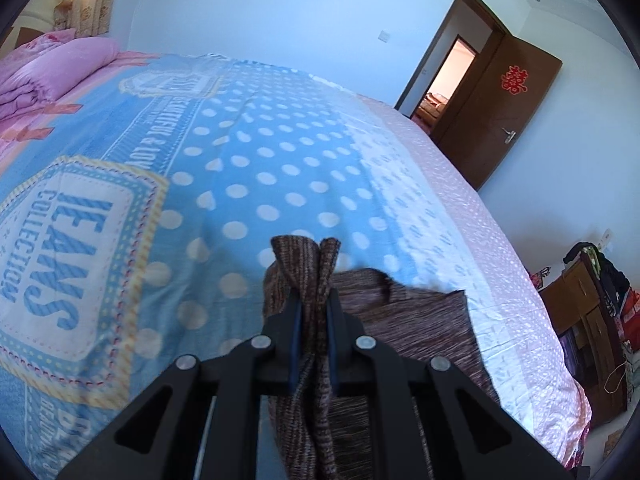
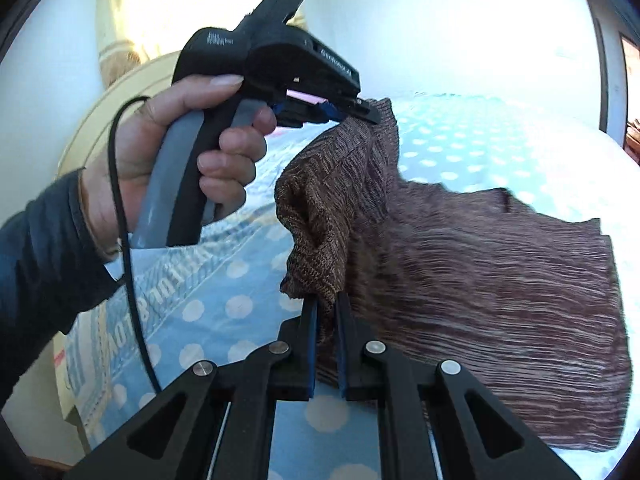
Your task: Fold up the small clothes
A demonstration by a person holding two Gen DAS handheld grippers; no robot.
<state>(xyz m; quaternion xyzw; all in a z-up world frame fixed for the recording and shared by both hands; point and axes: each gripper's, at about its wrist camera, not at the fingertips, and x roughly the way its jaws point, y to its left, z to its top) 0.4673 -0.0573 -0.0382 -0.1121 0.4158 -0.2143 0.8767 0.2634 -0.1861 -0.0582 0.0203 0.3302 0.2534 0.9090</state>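
A small brown knitted garment (image 2: 472, 264) hangs lifted above the blue polka-dot bedspread (image 1: 256, 168). My left gripper (image 1: 314, 300) is shut on a bunched edge of the brown garment (image 1: 316, 272), which stands up past its fingertips. In the right wrist view the left gripper (image 2: 362, 114) appears at the upper middle, held by a person's hand (image 2: 176, 148), pinching one top corner. My right gripper (image 2: 327, 304) is shut on another edge of the same garment, lower down. The cloth is stretched between the two and drapes to the right.
The bed fills both views, with pink pillows (image 1: 60, 68) at its far left. A brown door (image 1: 500, 108) stands open at the back right. A wooden cabinet (image 1: 584, 320) piled with clothes stands beside the bed's right edge.
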